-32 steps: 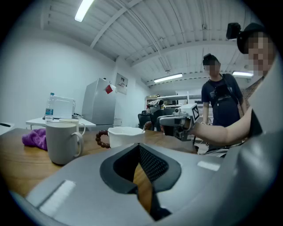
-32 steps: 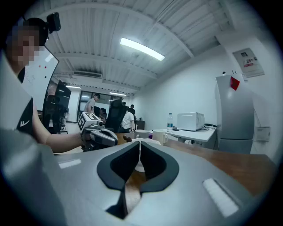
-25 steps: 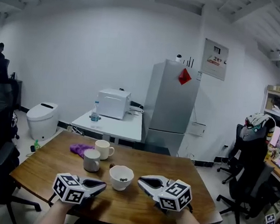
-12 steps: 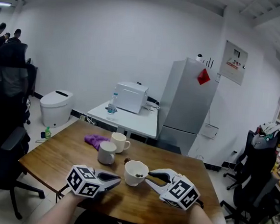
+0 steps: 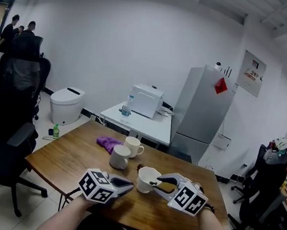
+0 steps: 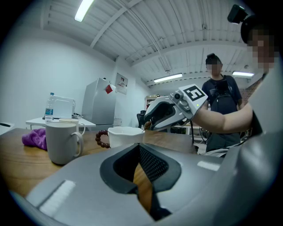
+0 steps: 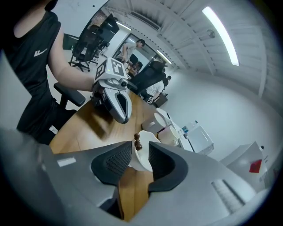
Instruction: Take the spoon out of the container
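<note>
Spoon (image 7: 137,142) is still in the white bowl (image 7: 143,160) on the tabletop (image 5: 63,160), its dark brown handle end poking up at the rim. Right gripper (image 7: 140,149) points at it; its fingers (image 7: 116,164) have just been opening and stand wide apart either side of the handle, not pressing it. Left gripper (image 6: 139,146) is near the bowl, fingers closed, empty. Mug (image 5: 120,156) stands behind the bowl.

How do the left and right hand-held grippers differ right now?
The left hand-held gripper has its jaws together with nothing in them; the right hand-held gripper has its jaws apart, having just been opening, with the rim of the white bowl in the gap, not pressed. The left hand-held gripper points about level; the right hand-held gripper tilts down toward the bowl. Both hover over the wooden table, facing that bowl.
</note>
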The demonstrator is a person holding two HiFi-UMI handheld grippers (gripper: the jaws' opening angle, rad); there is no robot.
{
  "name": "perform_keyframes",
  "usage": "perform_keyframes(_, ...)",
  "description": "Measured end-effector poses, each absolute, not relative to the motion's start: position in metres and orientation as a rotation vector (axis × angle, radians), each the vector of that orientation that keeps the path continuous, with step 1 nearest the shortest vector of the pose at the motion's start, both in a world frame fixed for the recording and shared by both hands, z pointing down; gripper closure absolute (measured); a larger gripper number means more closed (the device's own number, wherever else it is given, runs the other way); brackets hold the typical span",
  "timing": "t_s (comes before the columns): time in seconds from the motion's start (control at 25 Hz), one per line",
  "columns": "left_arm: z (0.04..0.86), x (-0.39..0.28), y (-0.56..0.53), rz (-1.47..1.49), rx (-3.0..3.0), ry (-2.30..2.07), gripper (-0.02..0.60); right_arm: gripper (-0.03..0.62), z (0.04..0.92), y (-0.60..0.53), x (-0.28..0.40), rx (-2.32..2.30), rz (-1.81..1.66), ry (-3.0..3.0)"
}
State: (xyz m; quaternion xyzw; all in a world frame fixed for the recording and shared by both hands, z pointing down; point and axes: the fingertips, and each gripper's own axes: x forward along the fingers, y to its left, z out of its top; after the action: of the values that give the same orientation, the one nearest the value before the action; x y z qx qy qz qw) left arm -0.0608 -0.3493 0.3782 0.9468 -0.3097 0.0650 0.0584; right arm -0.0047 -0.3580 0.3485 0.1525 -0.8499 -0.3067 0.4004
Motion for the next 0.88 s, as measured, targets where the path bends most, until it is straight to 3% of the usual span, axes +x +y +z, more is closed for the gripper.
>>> perform_keyframes(0.32,0.378,-0.061,-0.349,0.195,2.871,-0.940,0.570,0.476,0.360,-0.361,-0.019,0.290,-0.862,-1.982)
perform_keyframes(0.4,0.377,-0.061,-0.349,0.197,2.870,-0.940,0.569,0.537,0.361,-0.360,-0.023,0.285,-0.897,-1.941)
perform_keyframes(0.88,0.379,-0.062,-0.349,0.197,2.869,-0.939,0.569,0.545,0.319,-0.353,-0.021,0.356,-1.025,-1.962)
